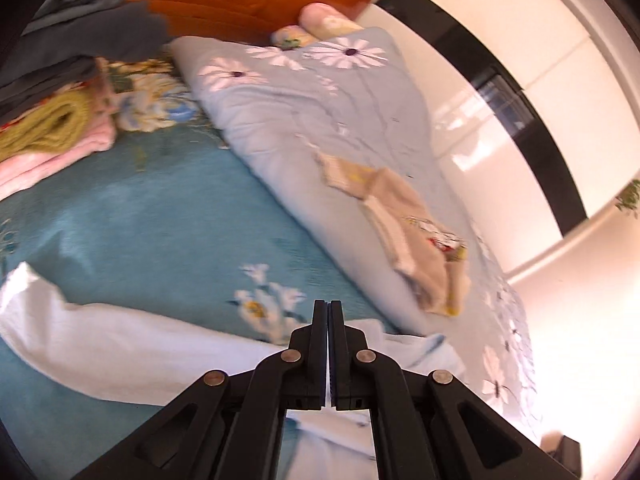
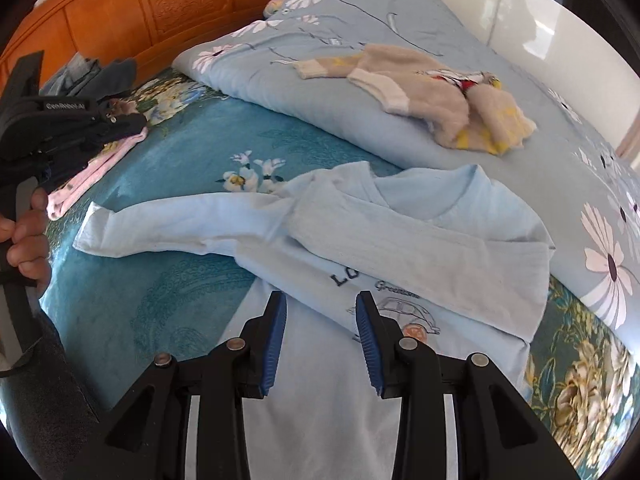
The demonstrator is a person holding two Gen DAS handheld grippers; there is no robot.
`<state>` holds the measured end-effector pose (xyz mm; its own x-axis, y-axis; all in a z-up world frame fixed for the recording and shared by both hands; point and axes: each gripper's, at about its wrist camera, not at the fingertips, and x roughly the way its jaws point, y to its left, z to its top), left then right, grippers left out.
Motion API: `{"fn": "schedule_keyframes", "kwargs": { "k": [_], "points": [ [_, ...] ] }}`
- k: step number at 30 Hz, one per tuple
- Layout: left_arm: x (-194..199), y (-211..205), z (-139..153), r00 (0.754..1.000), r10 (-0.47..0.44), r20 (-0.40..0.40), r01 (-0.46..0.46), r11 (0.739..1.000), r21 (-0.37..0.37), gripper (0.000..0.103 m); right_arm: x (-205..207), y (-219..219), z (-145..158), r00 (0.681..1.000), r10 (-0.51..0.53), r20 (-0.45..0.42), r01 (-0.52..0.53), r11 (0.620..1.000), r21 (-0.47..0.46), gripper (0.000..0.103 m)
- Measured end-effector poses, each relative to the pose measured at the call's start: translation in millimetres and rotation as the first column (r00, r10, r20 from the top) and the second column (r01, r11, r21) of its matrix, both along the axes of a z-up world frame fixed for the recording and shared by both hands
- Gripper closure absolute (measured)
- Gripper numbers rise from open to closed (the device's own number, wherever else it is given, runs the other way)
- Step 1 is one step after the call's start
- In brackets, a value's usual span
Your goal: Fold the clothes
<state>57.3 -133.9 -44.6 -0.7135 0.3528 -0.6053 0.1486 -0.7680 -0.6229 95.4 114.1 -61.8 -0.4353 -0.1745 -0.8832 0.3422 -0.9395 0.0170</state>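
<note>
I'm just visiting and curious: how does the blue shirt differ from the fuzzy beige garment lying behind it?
The blue shirt lies spread on the teal bedspread, one sleeve folded across its chest; the beige garment sits crumpled on the daisy quilt. The shirt looks thin and smooth, with a car print; the beige garment looks fluffy, with white cuffs and yellow patches. The shirt covers more area. Both have long sleeves, and neither is fully folded.

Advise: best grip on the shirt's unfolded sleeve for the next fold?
Take the sleeve at its cuff, coming from the left side with the left gripper, which is shut now and would need opening. The sleeve lies flat and stretched out over the bedspread, so the cuff is a free edge. The other sleeve is already folded across the chest.
</note>
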Motion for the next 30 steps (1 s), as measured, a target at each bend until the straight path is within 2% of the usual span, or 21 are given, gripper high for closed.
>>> {"fn": "schedule_keyframes", "kwargs": {
  "k": [2, 4, 5, 7, 10, 13, 15, 17, 19, 23, 30],
  "points": [
    [-16, 42, 14, 0.993, -0.113, -0.028, 0.112, 0.994, -0.019, 0.103, -5, 26, -3, 0.996, -0.088, 0.022, 0.088, 0.996, 0.002, 0.066],
    [-22, 81, 19, 0.979, -0.201, -0.024, 0.199, 0.977, -0.083, 0.103, -8, 51, -7, 0.982, -0.183, 0.051, 0.183, 0.983, 0.01, 0.066],
    [-22, 96, 18, 0.973, -0.23, -0.012, 0.227, 0.967, -0.119, 0.103, -10, 62, -10, 0.973, -0.222, 0.068, 0.222, 0.975, 0.008, 0.066],
    [-18, 100, 7, 0.973, -0.232, 0.017, 0.232, 0.965, -0.122, 0.103, -11, 78, -14, 0.958, -0.271, 0.098, 0.272, 0.962, -0.001, 0.066],
    [-4, 66, -10, 0.989, -0.143, 0.046, 0.144, 0.989, -0.018, 0.102, -9, 83, -19, 0.953, -0.283, 0.106, 0.283, 0.959, 0.016, 0.066],
    [11, 43, 4, 0.998, -0.065, 0.014, 0.066, 0.99, -0.122, 0.101, -9, 74, -28, 0.955, -0.265, 0.133, 0.265, 0.964, 0.015, 0.066],
    [18, 39, 16, 0.999, -0.032, 0.015, 0.034, 0.967, -0.252, 0.101, -11, 62, -33, 0.956, -0.246, 0.16, 0.249, 0.968, -0.003, 0.066],
    [22, 35, 23, 1.0, -0.005, 0.017, 0.01, 0.943, -0.333, 0.098, -12, 47, -34, 0.961, -0.214, 0.177, 0.222, 0.975, -0.025, 0.066],
    [25, 29, 25, 0.999, 0.019, 0.028, -0.008, 0.934, -0.357, 0.092, -13, 31, -33, 0.968, -0.178, 0.176, 0.186, 0.982, -0.033, 0.066],
    [32, 19, 25, 0.996, 0.076, 0.043, -0.051, 0.906, -0.42, 0.063, -13, 7, -30, 0.979, -0.126, 0.162, 0.129, 0.992, -0.009, 0.066],
    [41, 0, 27, 0.991, 0.129, 0.038, -0.096, 0.874, -0.476, 0.048, -8, -19, -35, 0.978, -0.092, 0.189, 0.088, 0.996, 0.028, 0.066]
  ]
}}
